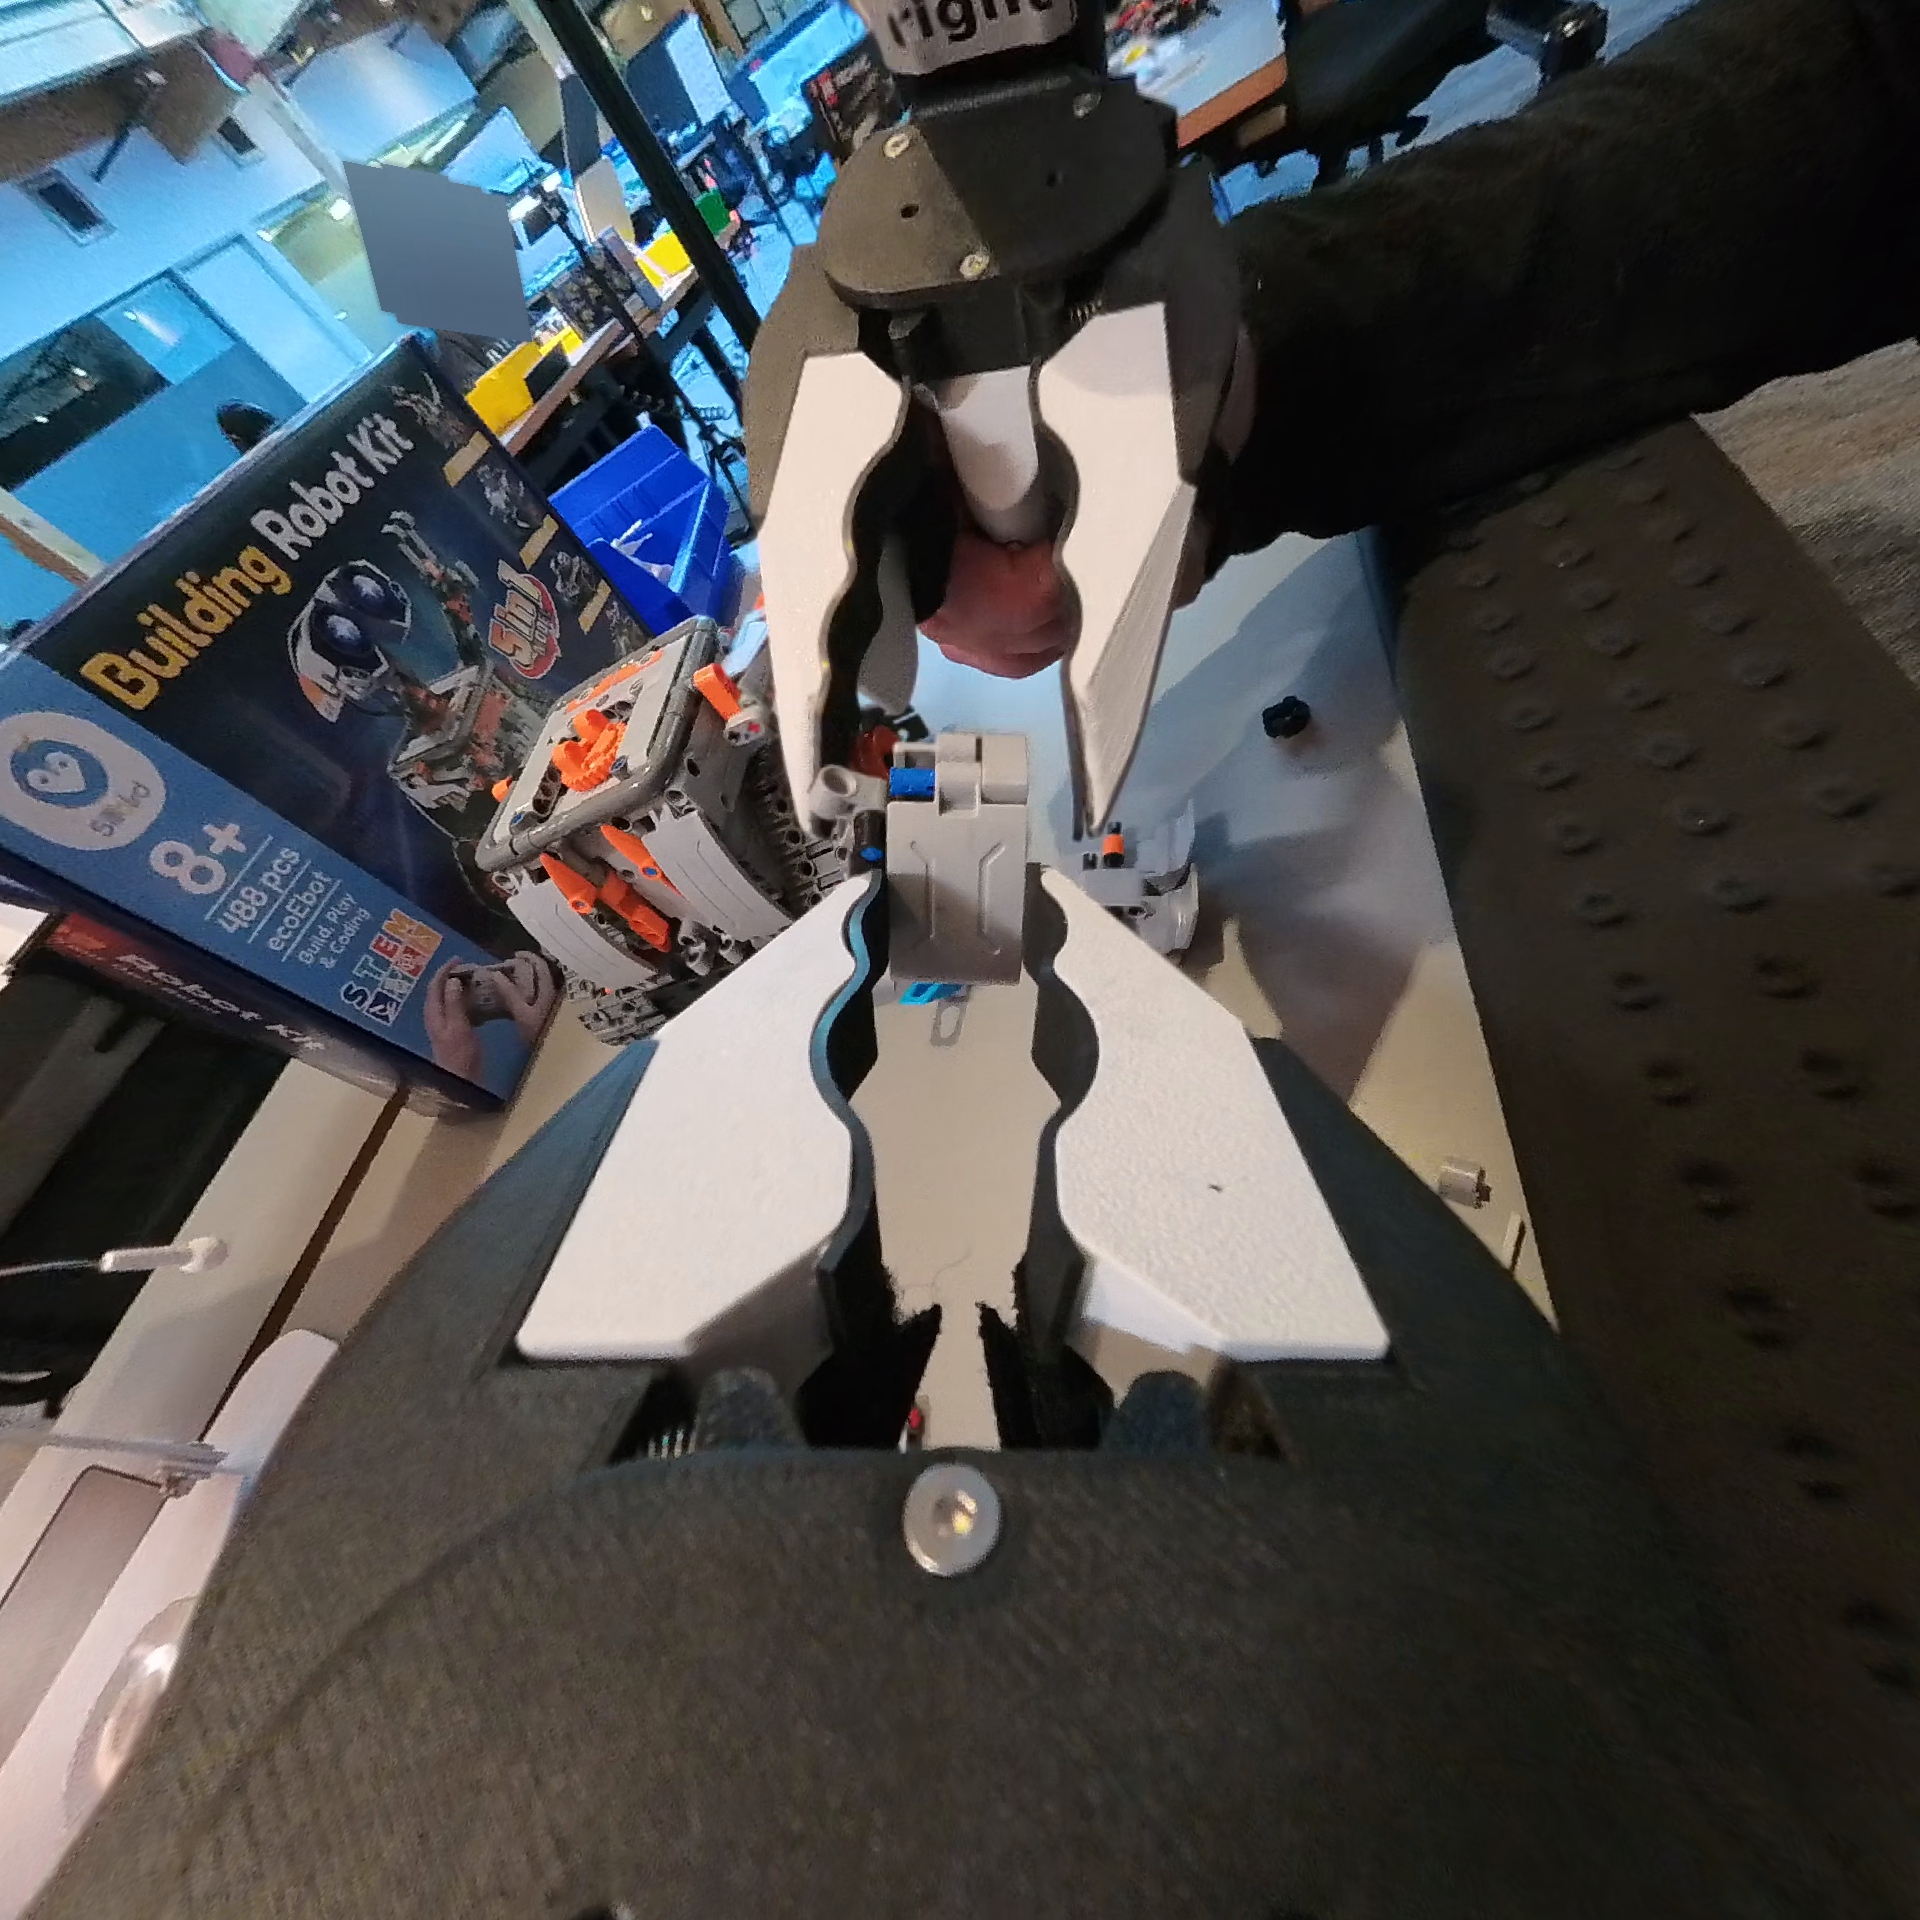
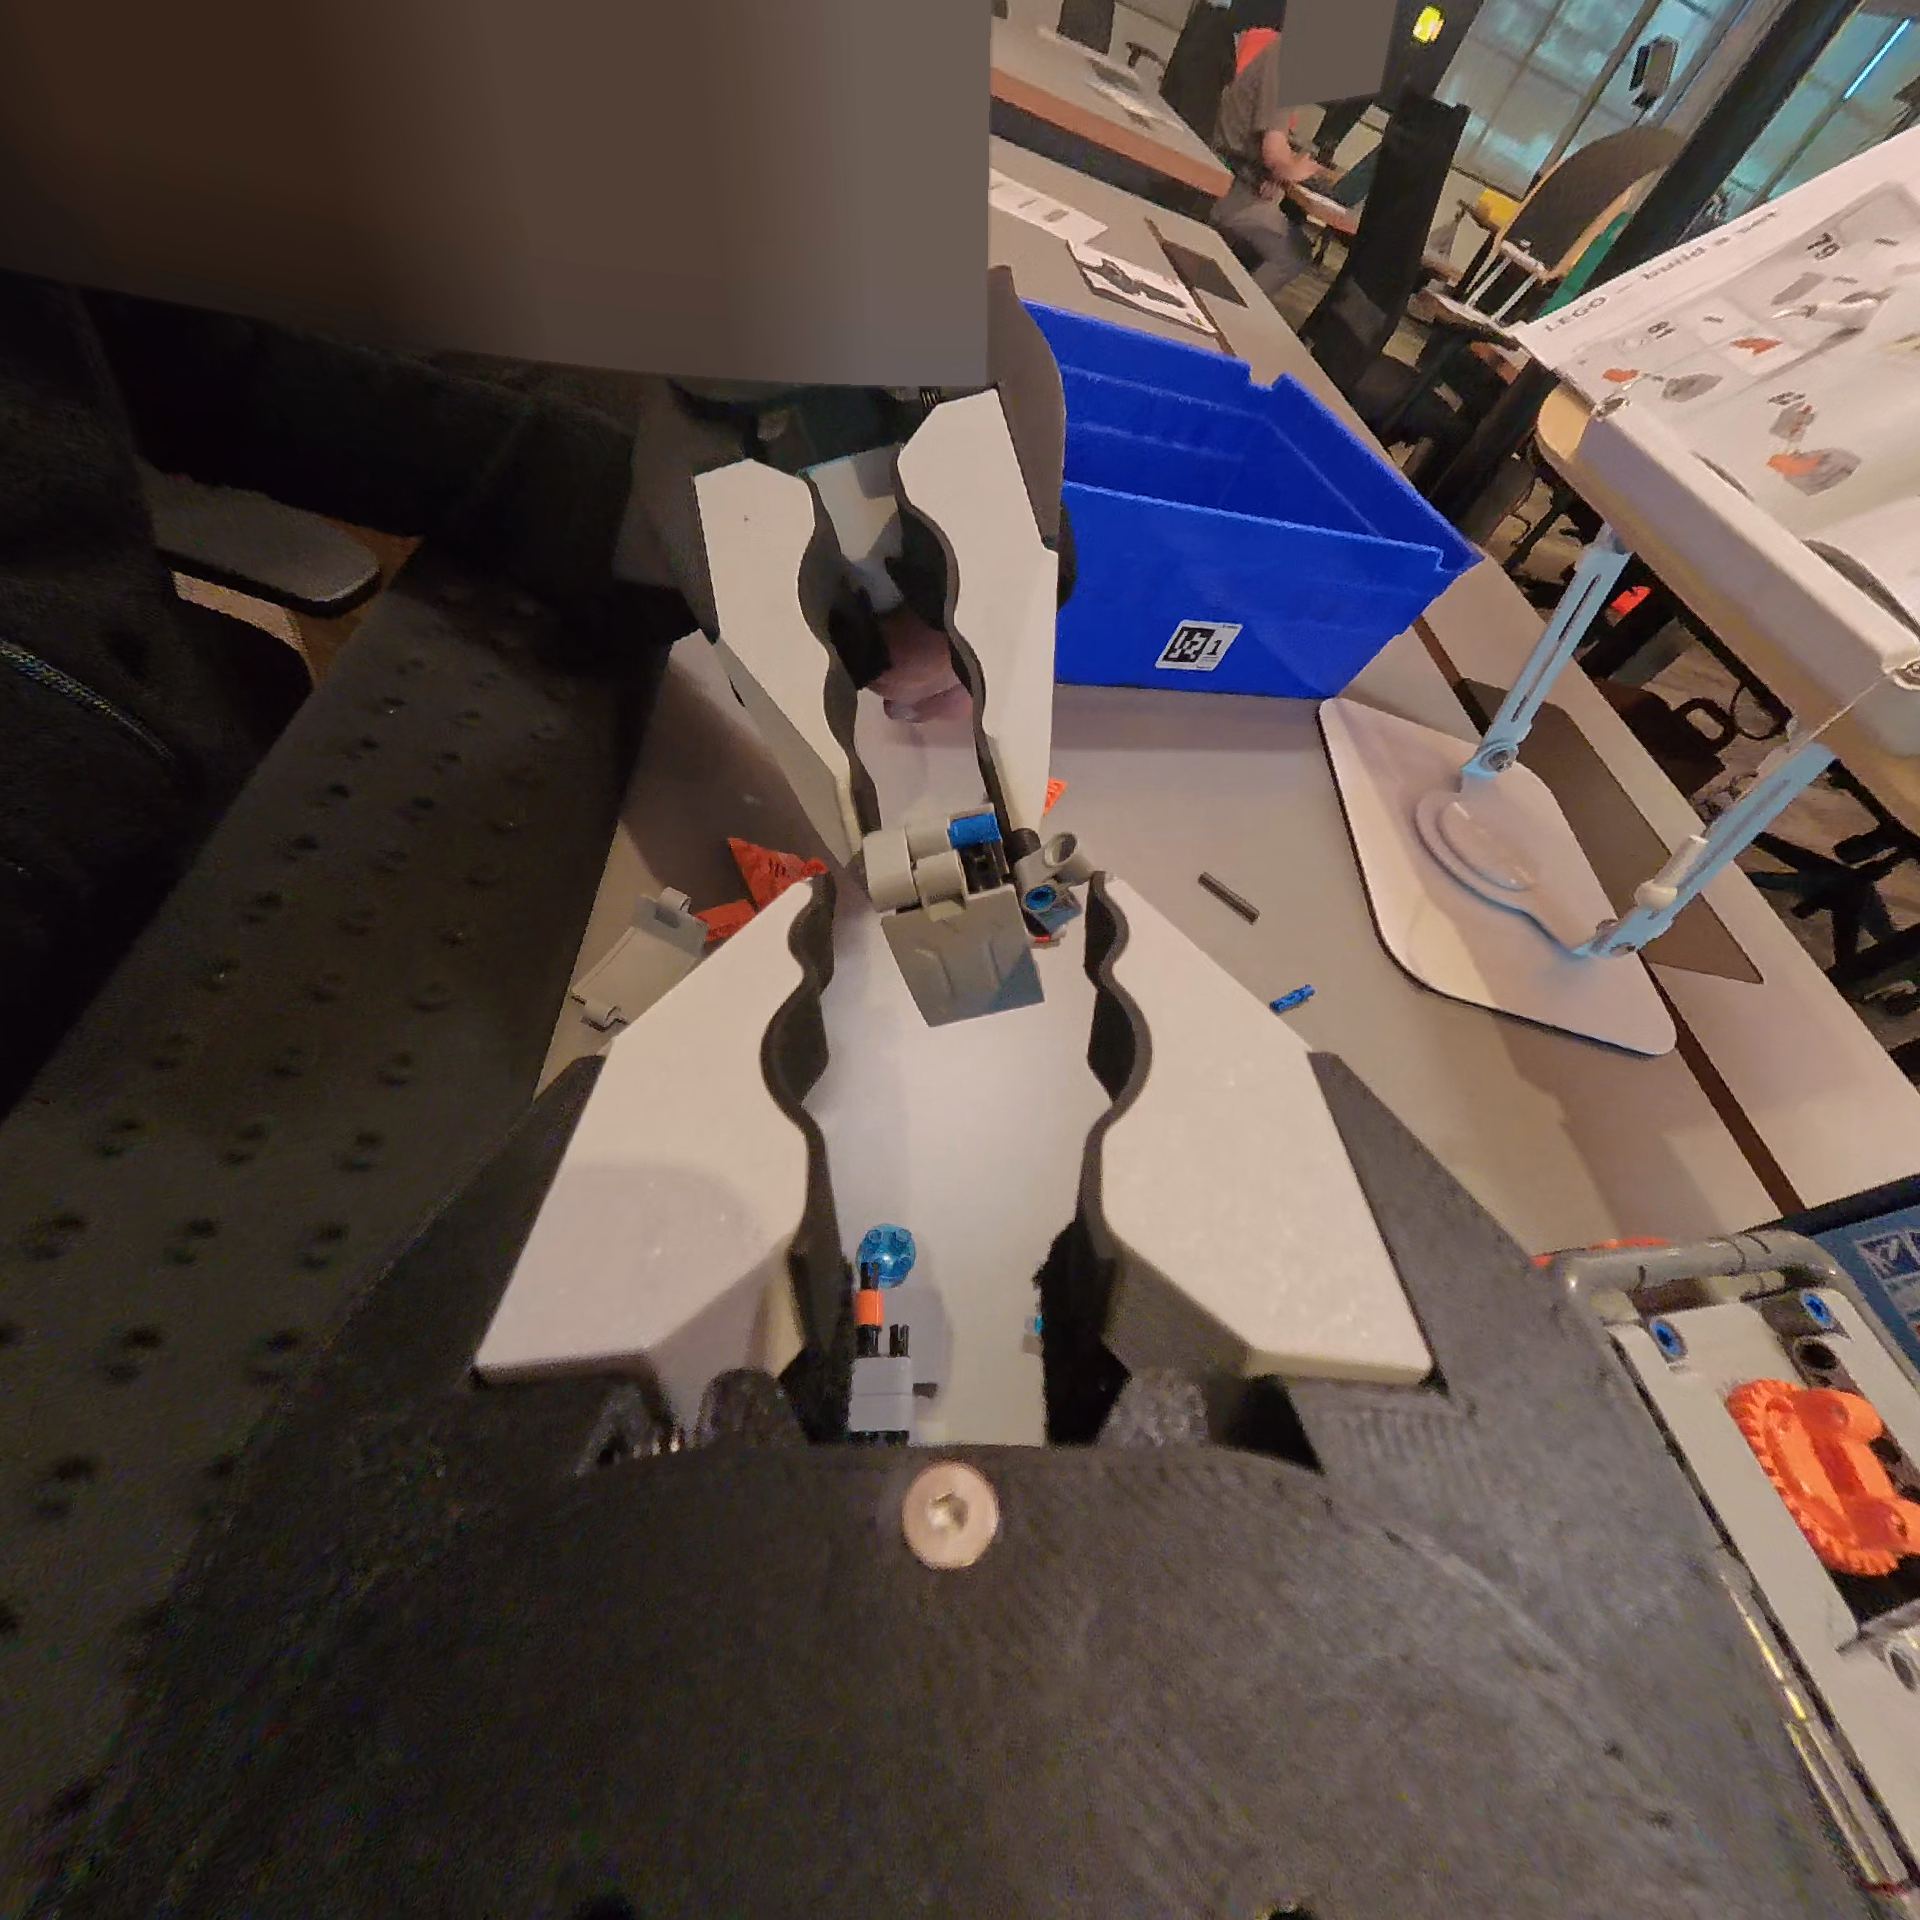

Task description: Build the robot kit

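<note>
The brick assembly (image 1: 954,883) is sitting between the fingertips of the left gripper (image 1: 956,914), above the bench (image 2: 1195,790). The right gripper (image 1: 951,821) is facing it from the opposite side, its fingers standing either side of the assembly's far end. A built model (image 1: 634,831) is standing left of the assembly, with a kit box (image 1: 270,707) lying behind it toward the bench's left edge. In the right wrist view, a bin (image 2: 1236,520) is sitting at the far edge, and a stand base (image 2: 1496,894) is resting near the right edge.
</note>
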